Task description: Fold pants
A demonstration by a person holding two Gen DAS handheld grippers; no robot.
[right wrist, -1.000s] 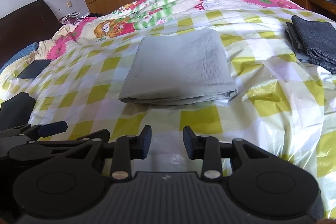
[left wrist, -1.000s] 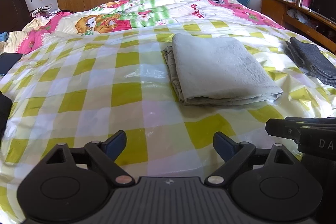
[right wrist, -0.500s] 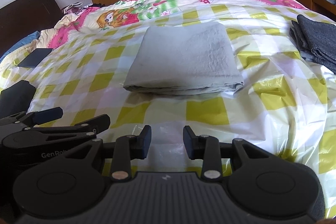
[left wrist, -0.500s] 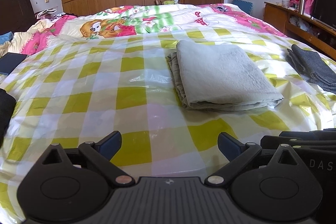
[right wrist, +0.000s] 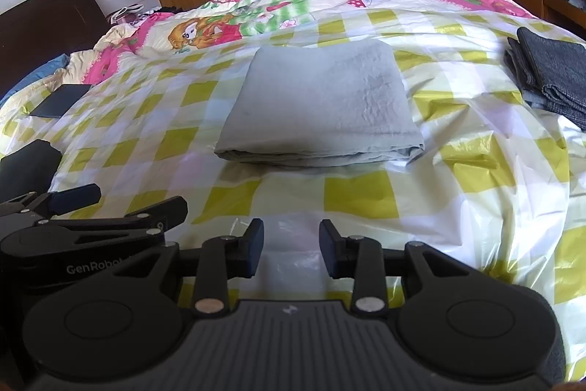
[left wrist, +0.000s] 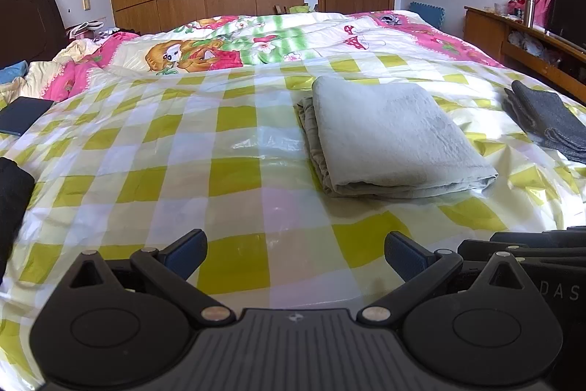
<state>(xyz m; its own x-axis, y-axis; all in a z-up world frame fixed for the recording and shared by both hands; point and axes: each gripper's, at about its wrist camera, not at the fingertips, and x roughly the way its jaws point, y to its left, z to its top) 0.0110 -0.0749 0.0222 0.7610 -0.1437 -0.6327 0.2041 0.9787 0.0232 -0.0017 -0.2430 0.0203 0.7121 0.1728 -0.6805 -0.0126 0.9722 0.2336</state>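
Note:
Grey-green pants (left wrist: 388, 134) lie folded into a flat rectangle on the yellow-and-white checked plastic sheet (left wrist: 227, 171) over the bed; they also show in the right wrist view (right wrist: 322, 105). My left gripper (left wrist: 295, 255) is wide open and empty, held above the sheet short of the pants and to their left. My right gripper (right wrist: 291, 246) is open with a narrower gap, empty, in front of the pants' near edge. The left gripper also shows at the left of the right wrist view (right wrist: 117, 204).
Folded dark denim (left wrist: 549, 120) lies at the right of the bed. A colourful quilt (left wrist: 256, 43) covers the far side. A dark flat item (left wrist: 22, 114) and a black cloth (left wrist: 11, 200) sit at the left. A wooden cabinet (left wrist: 531, 43) stands on the right.
Both grippers have drawn back and tilted up a little from the folded pants. The jaws and the pants have not changed.

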